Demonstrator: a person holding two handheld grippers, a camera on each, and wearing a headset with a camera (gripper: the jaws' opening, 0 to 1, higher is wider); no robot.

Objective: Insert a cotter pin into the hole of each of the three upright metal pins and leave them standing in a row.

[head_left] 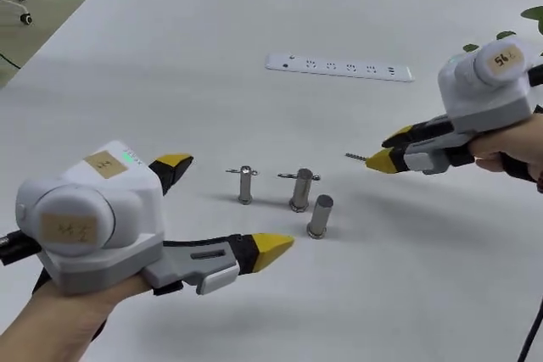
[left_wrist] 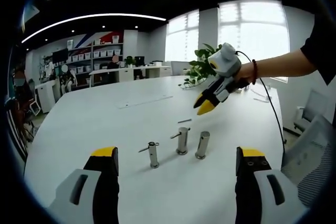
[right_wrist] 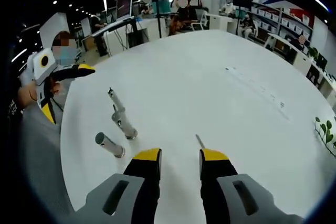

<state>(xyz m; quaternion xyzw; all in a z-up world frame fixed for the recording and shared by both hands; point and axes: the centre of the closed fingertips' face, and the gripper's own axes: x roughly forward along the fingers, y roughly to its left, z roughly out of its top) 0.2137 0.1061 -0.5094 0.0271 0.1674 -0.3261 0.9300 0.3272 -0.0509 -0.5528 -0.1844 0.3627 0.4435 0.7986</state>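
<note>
**Left gripper (head_left: 223, 203) gapes empty as the last pin waits**

Bare metal pin (head_left: 320, 215) stands upright on the table (head_left: 170, 57), just beside the fitted middle pin (head_left: 300, 189) and near the fitted left pin (head_left: 245, 184). Up to its right, the cotter pin (head_left: 356, 157) lies level, tip aimed left. It is pinched in the right gripper (head_left: 380, 159), the nearer tool. Handwritten gripper tags are too blurred to read.
</note>
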